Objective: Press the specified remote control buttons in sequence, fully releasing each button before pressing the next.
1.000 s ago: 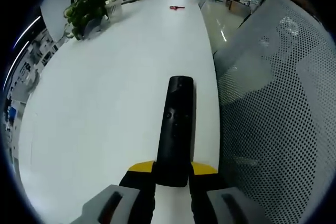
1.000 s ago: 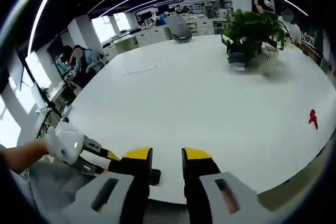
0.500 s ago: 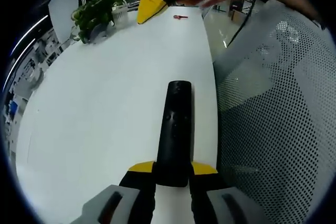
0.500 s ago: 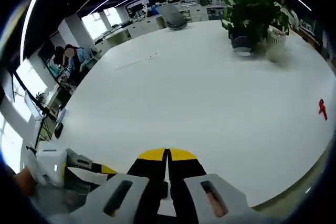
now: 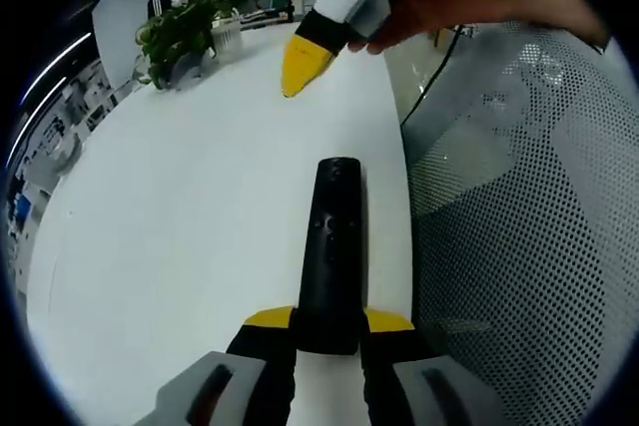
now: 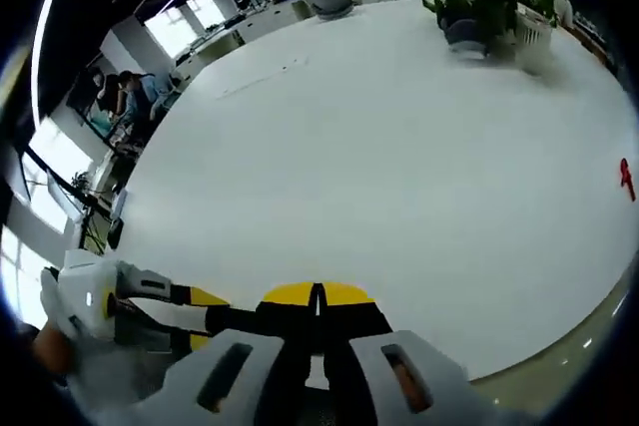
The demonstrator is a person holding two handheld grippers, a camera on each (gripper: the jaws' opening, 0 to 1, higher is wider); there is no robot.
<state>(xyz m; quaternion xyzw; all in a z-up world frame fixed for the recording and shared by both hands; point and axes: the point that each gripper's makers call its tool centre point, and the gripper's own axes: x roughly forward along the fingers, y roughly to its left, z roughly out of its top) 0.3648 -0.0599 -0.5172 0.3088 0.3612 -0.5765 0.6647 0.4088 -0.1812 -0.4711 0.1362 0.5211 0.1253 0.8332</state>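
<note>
Pointing away lengthwise, remote point(image 5: 333, 246), left gripper point(image 5: 328, 324) seemingly clamped

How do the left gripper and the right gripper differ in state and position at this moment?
The left gripper grips the black remote control between its jaws at the table edge. The right gripper is shut on nothing, its tip above the table beyond the remote. Both have yellow tips.

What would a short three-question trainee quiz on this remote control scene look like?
1. True or false: the left tool is shut on the black remote.
2. The right tool with its yellow tips is: A) touching the remote, B) above the white table, clear of the remote.
3. Fill in: a small ___ object lies near the table's edge in the right gripper view.

Key: 1 true; 2 B; 3 red.
</note>
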